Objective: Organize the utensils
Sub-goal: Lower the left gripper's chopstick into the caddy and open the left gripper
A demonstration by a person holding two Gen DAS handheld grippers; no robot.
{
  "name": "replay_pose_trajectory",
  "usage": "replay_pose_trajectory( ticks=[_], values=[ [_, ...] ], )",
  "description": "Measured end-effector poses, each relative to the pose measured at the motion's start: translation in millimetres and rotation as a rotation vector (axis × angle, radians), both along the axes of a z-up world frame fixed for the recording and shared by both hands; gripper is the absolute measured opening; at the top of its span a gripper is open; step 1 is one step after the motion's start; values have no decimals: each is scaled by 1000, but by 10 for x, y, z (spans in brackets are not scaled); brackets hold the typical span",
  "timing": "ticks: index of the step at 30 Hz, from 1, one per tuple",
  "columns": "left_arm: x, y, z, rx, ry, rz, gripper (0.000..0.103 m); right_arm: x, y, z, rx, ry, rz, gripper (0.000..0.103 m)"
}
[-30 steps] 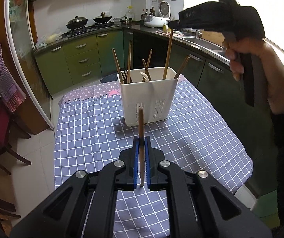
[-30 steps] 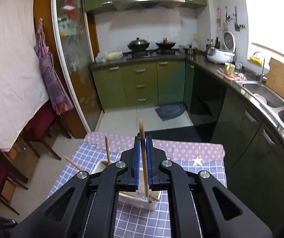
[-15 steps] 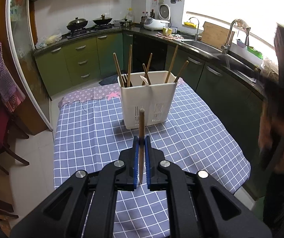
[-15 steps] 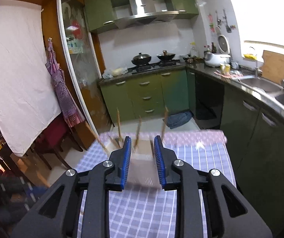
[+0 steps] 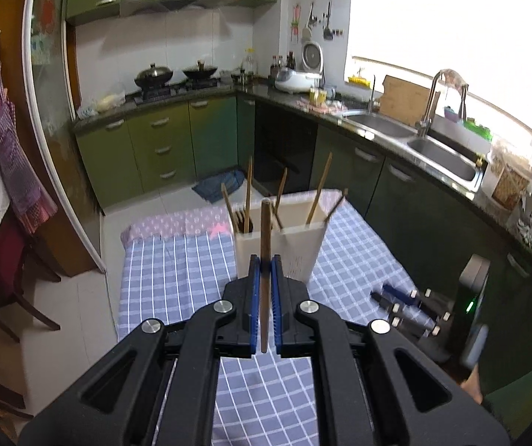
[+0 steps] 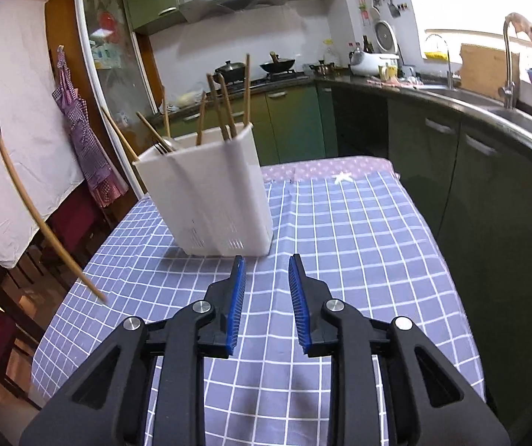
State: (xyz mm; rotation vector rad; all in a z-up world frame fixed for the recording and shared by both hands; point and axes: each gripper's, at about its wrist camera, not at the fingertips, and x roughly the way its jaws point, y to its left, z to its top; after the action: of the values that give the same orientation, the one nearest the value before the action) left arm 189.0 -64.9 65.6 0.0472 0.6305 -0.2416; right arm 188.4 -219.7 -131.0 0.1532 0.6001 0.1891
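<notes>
A white utensil holder (image 5: 295, 245) stands on the blue checked tablecloth (image 5: 177, 271) with several wooden chopsticks and a fork upright in it. My left gripper (image 5: 265, 260) is shut on a wooden chopstick (image 5: 265, 223), held upright in front of and above the holder. In the right wrist view that chopstick (image 6: 24, 193) slants at the far left, off the table. My right gripper (image 6: 266, 260) is open and empty, low over the cloth just in front of the holder (image 6: 206, 200). The left wrist view shows the right gripper (image 5: 381, 291) near the table's right edge.
Dark green cabinets and a steel sink (image 5: 440, 160) run along the right, close to the table's right edge. Dark red chairs (image 6: 73, 219) stand left of the table. A pink cloth strip (image 6: 340, 171) covers the far end. Bare checked cloth (image 6: 359, 241) lies right of the holder.
The right gripper let go of its chopstick in the holder, opened, and sank to just above the cloth. The left gripper rose with its chopstick.
</notes>
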Motion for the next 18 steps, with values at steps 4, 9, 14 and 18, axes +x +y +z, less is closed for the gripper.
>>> replay_pose_trajectory(
  ticks=[4,9,14,18],
  values=[
    [78,-23,270,-20,-54,10,6,8,-21,-64,1,6,-4,24],
    [210,-55,543,-48,-130,31,6,2,-48,-118,4,8,-9,24],
    [389,-67,681,-74,-179,52,6,47,-60,-142,4,9,-20,24],
    [561,-91,736,-94,-210,67,6,50,-71,-180,-11,-12,-37,26]
  ],
)
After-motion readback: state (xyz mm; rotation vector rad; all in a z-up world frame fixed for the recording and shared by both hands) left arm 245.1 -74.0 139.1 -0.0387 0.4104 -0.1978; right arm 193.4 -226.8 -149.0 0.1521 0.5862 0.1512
